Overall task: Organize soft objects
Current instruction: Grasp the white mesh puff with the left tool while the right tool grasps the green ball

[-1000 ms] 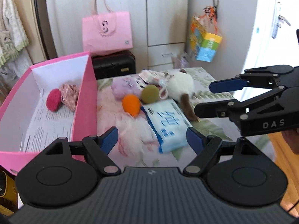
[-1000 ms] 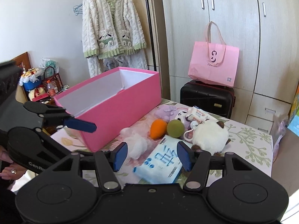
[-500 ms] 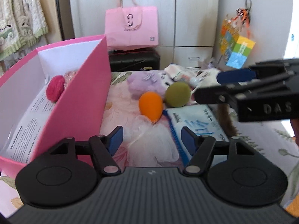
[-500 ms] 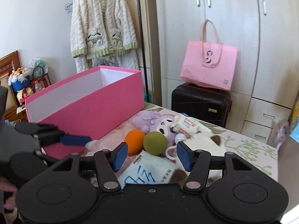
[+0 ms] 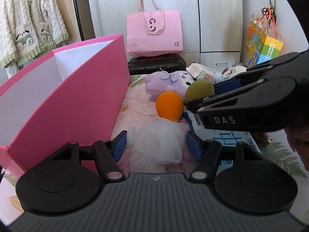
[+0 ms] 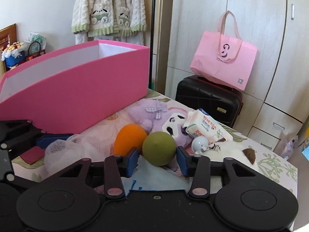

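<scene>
Left gripper [image 5: 156, 146]: jaws have just been closing, white mesh puff [image 5: 160, 141] between them at lower centre; blue pads [image 5: 120, 145] at its sides, contact unclear. Right gripper [image 6: 157, 159]: jaws have just been closing around green ball [image 6: 159, 148], centre frame; pads just beside it, small gaps visible. Orange ball [image 6: 129, 139] touches green ball on its left. Pink box [image 6: 77, 89] upper left, on floral surface [image 6: 274, 166].
</scene>
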The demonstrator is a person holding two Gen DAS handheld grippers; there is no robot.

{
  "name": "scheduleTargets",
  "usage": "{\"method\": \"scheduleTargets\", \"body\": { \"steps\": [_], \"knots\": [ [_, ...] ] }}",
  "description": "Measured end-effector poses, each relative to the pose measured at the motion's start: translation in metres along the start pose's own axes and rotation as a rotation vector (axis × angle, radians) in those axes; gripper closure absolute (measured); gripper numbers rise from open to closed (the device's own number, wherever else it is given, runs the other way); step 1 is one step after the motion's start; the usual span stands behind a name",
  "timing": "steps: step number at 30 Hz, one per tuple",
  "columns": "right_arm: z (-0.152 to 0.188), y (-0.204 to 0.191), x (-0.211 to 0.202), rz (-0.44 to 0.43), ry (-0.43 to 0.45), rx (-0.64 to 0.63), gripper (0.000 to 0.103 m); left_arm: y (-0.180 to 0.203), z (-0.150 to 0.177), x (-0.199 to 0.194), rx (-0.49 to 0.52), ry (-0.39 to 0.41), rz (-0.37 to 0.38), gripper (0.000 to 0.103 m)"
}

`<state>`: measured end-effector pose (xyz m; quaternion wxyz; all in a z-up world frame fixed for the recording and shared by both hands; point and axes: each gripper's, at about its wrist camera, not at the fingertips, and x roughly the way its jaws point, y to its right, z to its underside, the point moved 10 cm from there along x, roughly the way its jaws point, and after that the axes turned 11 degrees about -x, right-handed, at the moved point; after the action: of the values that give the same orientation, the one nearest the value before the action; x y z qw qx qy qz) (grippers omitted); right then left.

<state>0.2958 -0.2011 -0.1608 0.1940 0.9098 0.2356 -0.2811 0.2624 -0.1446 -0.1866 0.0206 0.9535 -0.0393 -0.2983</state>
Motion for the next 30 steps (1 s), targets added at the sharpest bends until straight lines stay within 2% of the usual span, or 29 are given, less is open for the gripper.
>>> {"method": "scheduleTargets", "body": {
  "steps": [3,6,12,22,30],
  "knots": [
    [0.002,-0.001,-0.003,0.018,0.013,-0.012,0.063,-0.001,-0.001,0.001,0.026,0.008,-0.023,0.055],
    [0.003,-0.001,-0.011,0.021,0.038,0.019,0.063,0.001,-0.001,-0.002,0.060,0.025,-0.034,0.059],
    [0.008,-0.003,-0.028,0.032,0.077,0.097,0.063,0.007,-0.001,-0.012,0.093,0.045,-0.011,0.059],
    [0.029,-0.008,-0.065,0.080,0.121,0.243,0.063,0.002,0.000,-0.034,0.076,0.041,0.037,0.059],
    [0.049,-0.019,-0.088,0.151,0.110,0.296,0.063,0.001,0.006,-0.058,0.057,0.034,0.097,0.059]
  ]
}}
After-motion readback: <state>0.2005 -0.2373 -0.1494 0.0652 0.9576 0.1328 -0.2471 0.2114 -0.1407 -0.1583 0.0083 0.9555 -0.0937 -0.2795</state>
